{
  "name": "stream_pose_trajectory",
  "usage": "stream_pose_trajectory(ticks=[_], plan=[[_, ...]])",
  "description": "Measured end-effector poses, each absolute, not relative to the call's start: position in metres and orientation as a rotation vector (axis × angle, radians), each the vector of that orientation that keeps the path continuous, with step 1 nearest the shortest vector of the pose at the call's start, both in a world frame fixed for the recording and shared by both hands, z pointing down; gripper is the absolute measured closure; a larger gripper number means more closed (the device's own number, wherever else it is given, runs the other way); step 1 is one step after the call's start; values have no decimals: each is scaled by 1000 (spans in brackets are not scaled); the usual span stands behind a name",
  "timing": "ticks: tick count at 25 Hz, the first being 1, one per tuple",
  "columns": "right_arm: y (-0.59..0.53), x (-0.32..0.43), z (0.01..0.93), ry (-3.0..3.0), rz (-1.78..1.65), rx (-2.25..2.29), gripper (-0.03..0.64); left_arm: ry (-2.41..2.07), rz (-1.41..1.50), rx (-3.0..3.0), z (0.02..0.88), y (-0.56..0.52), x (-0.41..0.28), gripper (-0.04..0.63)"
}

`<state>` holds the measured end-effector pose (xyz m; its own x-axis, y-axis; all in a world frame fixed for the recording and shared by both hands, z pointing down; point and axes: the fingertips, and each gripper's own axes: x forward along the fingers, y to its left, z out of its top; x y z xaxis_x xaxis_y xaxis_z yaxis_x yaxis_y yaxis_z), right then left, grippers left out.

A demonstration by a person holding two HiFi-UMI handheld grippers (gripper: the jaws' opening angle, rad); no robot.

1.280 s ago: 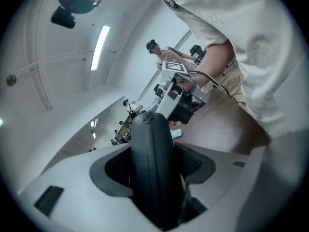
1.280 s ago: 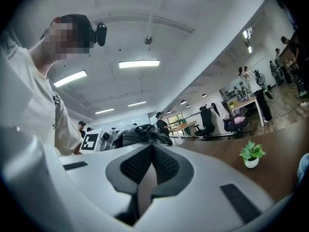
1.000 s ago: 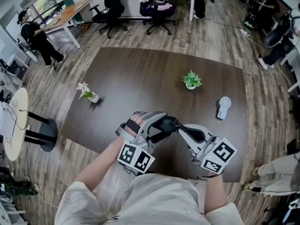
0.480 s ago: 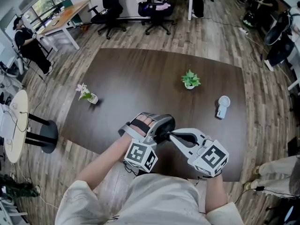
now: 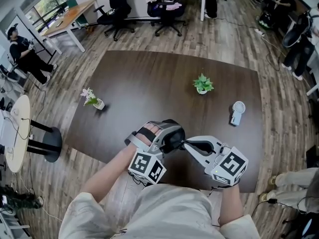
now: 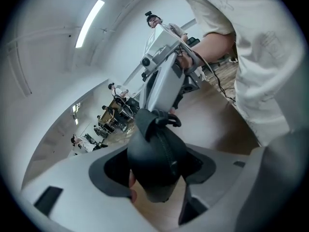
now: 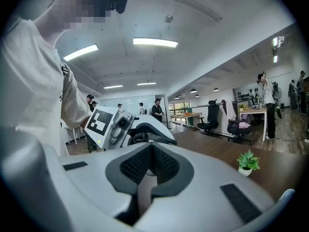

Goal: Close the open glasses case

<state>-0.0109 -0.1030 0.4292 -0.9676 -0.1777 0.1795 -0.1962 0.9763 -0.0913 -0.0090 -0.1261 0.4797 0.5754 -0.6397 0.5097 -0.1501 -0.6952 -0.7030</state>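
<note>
Dark brown surface (image 5: 149,73) on plank flooring, office chairs and desks beyond. Found black glasses case (image 5: 173,135) well to the near side of green potted plant (image 5: 203,84), close to the surface's near edge. Sat between the jaws of left tongs (image 6: 155,170), zip (image 6: 166,149) running up its middle. Jaws closing, pads against both its sides. Met at its far end by right tongs (image 7: 151,164), set to the case's right and angled in toward it, jaws pressed together, tip right at the looped pull (image 6: 166,120). Could not tell whether the pull was pinched. Elsewhere: small white fan (image 5: 238,112) just right of the plant, little flower vase (image 5: 92,98) well left of it.
</note>
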Motion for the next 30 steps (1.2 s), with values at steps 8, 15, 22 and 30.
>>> stream_pose_trajectory(ticks=[8,15,22,30], plan=[[-104,-6,430,-2944,136,252,614,583,-1029,-2167,475,-118,-6,331],[-114,2,436,-2966,210,253,613,531,-898,-2099,453,-92,6,328],[-130,2,435,-2999,269,351,615,678,-866,-2143,451,-109,-2,298],[-134,-2,443,-2928,245,555,615,836,-1056,-2292,484,-138,-9,166]])
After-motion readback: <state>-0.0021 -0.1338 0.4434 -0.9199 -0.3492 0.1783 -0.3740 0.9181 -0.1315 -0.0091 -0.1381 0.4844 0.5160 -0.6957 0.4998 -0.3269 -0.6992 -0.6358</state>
